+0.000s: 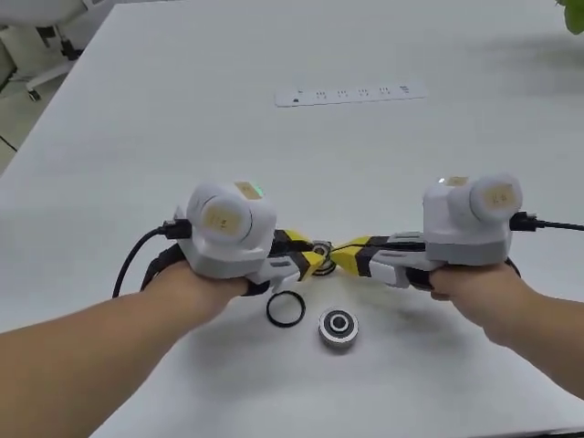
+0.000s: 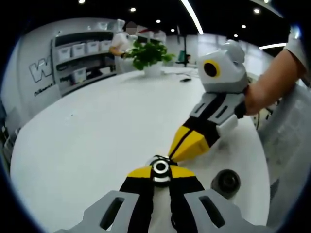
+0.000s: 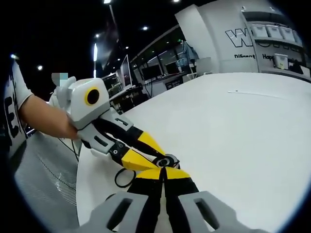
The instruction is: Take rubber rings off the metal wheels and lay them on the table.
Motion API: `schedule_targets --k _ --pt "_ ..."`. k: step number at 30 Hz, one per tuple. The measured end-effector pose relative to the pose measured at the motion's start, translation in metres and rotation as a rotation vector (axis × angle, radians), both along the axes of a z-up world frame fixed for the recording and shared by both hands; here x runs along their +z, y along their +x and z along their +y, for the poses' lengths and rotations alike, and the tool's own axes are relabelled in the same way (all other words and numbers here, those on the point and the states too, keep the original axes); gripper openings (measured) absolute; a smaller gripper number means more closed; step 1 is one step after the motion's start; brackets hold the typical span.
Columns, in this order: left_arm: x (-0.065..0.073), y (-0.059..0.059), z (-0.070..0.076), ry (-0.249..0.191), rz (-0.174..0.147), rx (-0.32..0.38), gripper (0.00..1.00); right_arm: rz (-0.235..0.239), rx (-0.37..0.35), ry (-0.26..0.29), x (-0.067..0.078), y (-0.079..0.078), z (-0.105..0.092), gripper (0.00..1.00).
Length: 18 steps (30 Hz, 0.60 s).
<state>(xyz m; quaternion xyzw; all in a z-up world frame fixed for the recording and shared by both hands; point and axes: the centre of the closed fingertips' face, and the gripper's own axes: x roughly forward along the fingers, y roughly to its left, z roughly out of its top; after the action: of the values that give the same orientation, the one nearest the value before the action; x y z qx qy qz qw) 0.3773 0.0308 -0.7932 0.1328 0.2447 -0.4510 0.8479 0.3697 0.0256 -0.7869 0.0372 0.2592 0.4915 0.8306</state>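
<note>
Head view spreads the white counter (image 1: 182,137) across the frame. The left gripper (image 1: 315,259) is left of centre and the right gripper (image 1: 339,259) right of centre, and their yellow tips meet in the middle. The small metal wheel (image 1: 321,249) between the tips is mostly hidden there by the jaws, and any rubber on it is too small to make out.

Left gripper view is clearer. Its own jaws, rising from the bottom, are clamped on that wheel. The other gripper's jaws are pressed together and touch the wheel's upper right edge; whether they nip anything cannot be told. Right gripper view has its own jaws together at bottom centre, tips against the wheel.

A power strip (image 1: 349,94) lies at upper centre of the head view, well apart from the work. Left gripper view adds a plant (image 2: 148,53) at top centre and shelf bins (image 2: 80,48) at upper left, their contents unreadable.

A loose wheel (image 1: 338,327) sits on the counter below the tips; left gripper view shows it dark and blurred at lower right. Just left of it, apart, a black rubber ring (image 1: 286,309) lies flat. In the right gripper view that ring is partly cut off by the jaw.
</note>
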Motion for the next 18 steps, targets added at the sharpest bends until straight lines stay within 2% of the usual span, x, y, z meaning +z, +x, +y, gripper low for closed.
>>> schedule_targets --k 4,5,6,7,8,13,18 --pt "0.0003 -0.0003 0.0000 0.003 0.000 -0.002 0.11 -0.002 0.006 0.006 0.0019 -0.0016 0.0024 0.00" --pt "0.0003 -0.0004 -0.0001 0.004 0.000 -0.003 0.11 0.011 0.002 0.028 0.0036 -0.0022 0.0046 0.00" --pt "0.0003 -0.0004 -0.0001 0.004 0.000 -0.002 0.11 0.010 0.012 0.027 0.0037 -0.0026 0.0053 0.00" --pt "0.0007 0.0001 0.0004 0.004 -0.004 0.001 0.11 -0.011 0.020 0.018 0.0051 -0.0033 0.0071 0.00" --pt "0.0009 0.0003 0.0011 0.003 -0.004 0.007 0.11 -0.004 0.036 0.022 0.0055 -0.0068 0.0095 0.00" --pt "0.0011 -0.0004 0.0006 0.003 -0.004 0.011 0.11 -0.013 0.029 0.013 0.0043 -0.0032 0.0075 0.00" --pt "0.0015 -0.0015 0.0003 0.021 -0.030 0.009 0.12 -0.030 0.030 0.002 0.0052 -0.0004 0.0055 0.00"
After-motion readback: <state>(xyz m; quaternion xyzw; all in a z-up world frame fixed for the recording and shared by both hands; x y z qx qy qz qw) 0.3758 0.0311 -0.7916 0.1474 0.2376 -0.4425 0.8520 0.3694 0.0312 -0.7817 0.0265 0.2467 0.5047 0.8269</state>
